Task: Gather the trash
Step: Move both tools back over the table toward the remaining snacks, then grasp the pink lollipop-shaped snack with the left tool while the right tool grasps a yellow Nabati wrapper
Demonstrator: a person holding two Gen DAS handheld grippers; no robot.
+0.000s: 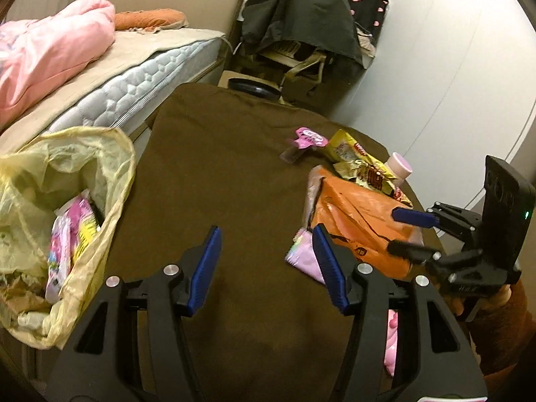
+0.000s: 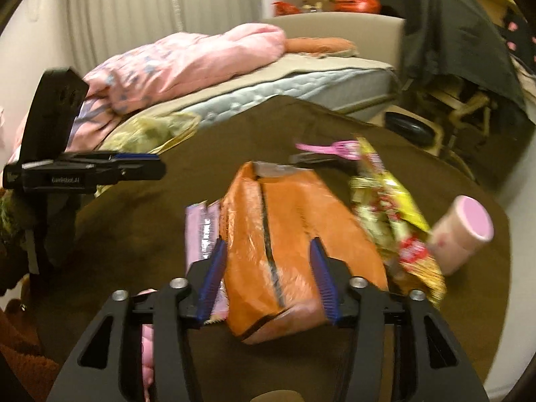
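A brown-clothed round table carries the trash: an orange plastic bag, a pink wrapper at its left, crumpled yellow snack wrappers, a pink-lidded cup on its side and a small pink wrapper further back. My right gripper is open and straddles the near end of the orange bag. Over bare cloth, my left gripper stands open with nothing in it, the pink wrapper beside its right finger. A yellow trash bag gapes at the table's left edge, wrappers inside.
A bed with a pink quilt runs behind the trash bag. At the back stand a chair draped in a dark garment and a black round stool. A white wall closes the right side.
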